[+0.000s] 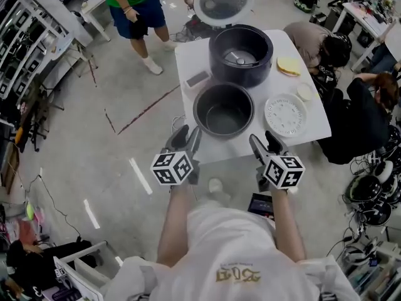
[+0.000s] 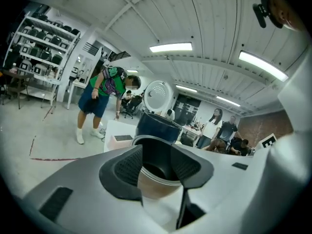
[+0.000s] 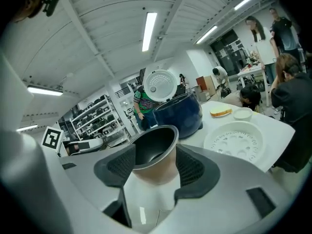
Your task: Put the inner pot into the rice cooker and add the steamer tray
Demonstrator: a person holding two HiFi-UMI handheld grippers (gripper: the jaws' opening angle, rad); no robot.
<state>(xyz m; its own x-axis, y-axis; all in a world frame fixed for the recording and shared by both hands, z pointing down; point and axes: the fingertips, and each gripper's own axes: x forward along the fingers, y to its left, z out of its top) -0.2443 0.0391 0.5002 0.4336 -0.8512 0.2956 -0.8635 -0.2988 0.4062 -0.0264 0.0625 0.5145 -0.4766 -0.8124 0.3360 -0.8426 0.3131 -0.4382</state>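
Observation:
The dark inner pot [image 1: 223,110] stands on the white table [image 1: 313,130], just in front of the dark rice cooker [image 1: 241,54], whose round lid [image 1: 223,0] is up. The white perforated steamer tray [image 1: 286,115] lies to the pot's right. My left gripper [image 1: 188,135] hovers open at the table's near edge, left of the pot and short of it. My right gripper [image 1: 264,142] is open at the near edge, between pot and tray. In each gripper view the pot [image 2: 152,188] [image 3: 156,172] shows through the gap of the open gripper [image 2: 158,162] [image 3: 157,165], untouched.
A yellow sponge-like piece [image 1: 289,66] and a small white bowl [image 1: 305,92] lie at the table's right, and a small white box [image 1: 198,79] at its left. A standing person [image 1: 135,11] is beyond the table. Seated people [image 1: 369,111] crowd its right side.

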